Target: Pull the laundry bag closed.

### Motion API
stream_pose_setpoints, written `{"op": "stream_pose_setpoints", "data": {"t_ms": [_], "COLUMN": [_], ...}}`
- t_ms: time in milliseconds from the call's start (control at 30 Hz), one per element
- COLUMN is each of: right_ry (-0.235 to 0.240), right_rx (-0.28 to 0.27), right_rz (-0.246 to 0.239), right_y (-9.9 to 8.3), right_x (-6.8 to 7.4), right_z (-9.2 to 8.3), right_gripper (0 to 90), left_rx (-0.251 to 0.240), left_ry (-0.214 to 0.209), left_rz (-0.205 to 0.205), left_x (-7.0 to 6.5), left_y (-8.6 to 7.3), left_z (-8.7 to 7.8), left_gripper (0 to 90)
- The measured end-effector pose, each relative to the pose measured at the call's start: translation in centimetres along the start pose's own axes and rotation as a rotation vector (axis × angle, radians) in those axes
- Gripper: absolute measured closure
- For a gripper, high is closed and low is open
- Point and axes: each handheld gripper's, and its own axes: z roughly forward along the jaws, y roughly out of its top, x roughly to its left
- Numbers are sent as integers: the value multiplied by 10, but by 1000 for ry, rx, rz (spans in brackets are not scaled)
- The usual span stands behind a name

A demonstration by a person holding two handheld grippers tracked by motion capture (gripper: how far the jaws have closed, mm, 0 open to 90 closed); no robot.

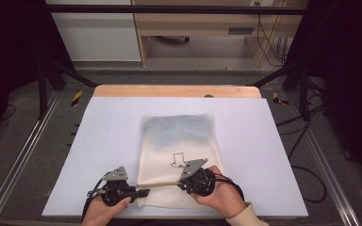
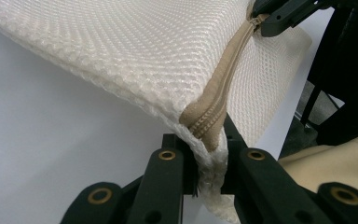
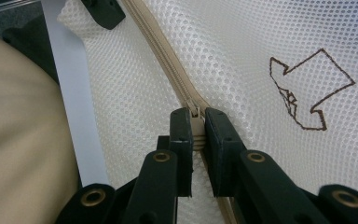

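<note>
We see a cream mesh bag (image 1: 176, 155) lying flat on the pale table top (image 1: 103, 141), near the person's edge and about midway across it. A beige zipper (image 3: 168, 60) runs along the bag's near end, and a small brown arrow outline (image 3: 307, 88) is drawn on the mesh beside it. In the high view a bluish-grey patch shows through the far half of the bag; we cannot tell what lies inside. The left gripper (image 2: 209, 163) has its jaws closed tight on the corner of the bag where the zipper ends, with the mesh and the zipper tape bunched between the pads and lifted a little off the table. The right gripper (image 3: 196, 135) is clamped on the zipper pull (image 3: 196, 123) partway along the track, its jaws pressed against both sides of the tab. In the high view the two grippers sit near each other at the bag's near edge, with the zipper stretched straight between them. A cream sleeve (image 1: 245, 216) covers the person's right wrist. Beyond the table we see a wooden strip (image 1: 176, 91) along its far edge, and past that a grey floor with black cables.
</note>
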Motion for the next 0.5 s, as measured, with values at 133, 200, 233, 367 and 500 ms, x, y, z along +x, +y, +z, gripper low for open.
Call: {"op": "stream_pose_setpoints", "data": {"t_ms": [133, 200, 233, 367, 500], "right_ry": [3, 3, 4, -1, 1], "right_rx": [-3, -5, -6, -6, -7], "right_rz": [9, 12, 11, 15, 21], "right_y": [-1, -2, -2, -4, -6], "right_x": [1, 1, 0, 2, 2], "right_z": [0, 0, 0, -1, -2], "right_gripper": [822, 822, 822, 822, 822], "left_rx": [0, 0, -1, 0, 0], "left_ry": [-5, -5, -5, 0, -4], "left_rz": [-3, -2, -1, 6, 4], "left_x": [1, 0, 0, -1, -1], "left_y": [0, 0, 0, 1, 1], "left_z": [0, 0, 0, -1, -1], "left_gripper": [829, 829, 829, 828, 828]}}
